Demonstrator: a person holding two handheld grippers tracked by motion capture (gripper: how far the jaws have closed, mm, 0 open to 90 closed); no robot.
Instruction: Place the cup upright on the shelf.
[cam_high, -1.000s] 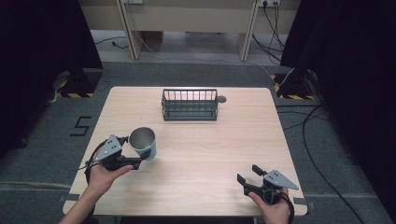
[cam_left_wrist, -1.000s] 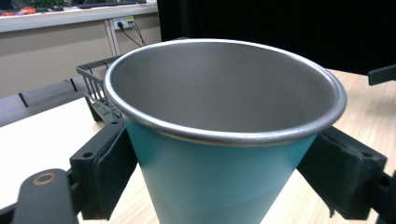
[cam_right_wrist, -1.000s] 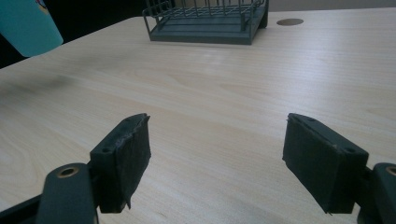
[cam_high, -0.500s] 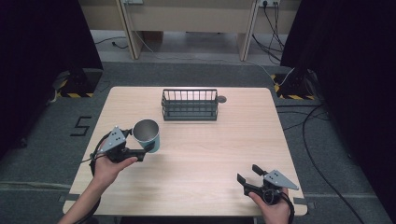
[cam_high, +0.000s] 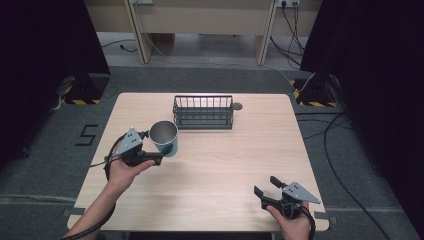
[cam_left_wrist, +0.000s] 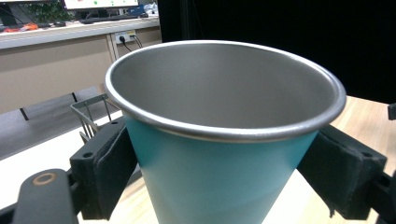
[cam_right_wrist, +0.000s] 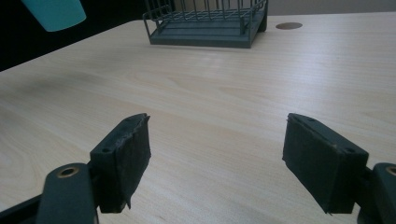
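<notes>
Where the left gripper meets it, the cup is clamped by its teal wall, one black pad on each side just under the rim, as the left gripper view shows closely. It is a steel-lined cup with a rolled metal lip, mouth up and tilted slightly, and its inside is bare metal with nothing in it as far as the view reaches; the very bottom is out of sight. In the high view it sits over the left half of the table, just in front of and to the left of the rack, apart from it. It seems lifted clear of the wood, since the right gripper view shows its teal base hanging above the tabletop, though that corner is cropped.

Behind it, the rack is a dark wire basket with an open top and a solid floor, and nothing lies in it. A small dark round spot marks the table just right of the rack.

Well apart, near the front right edge, the right gripper rests low in a hand, its jaws spread wide over bare wood and holding nothing.
</notes>
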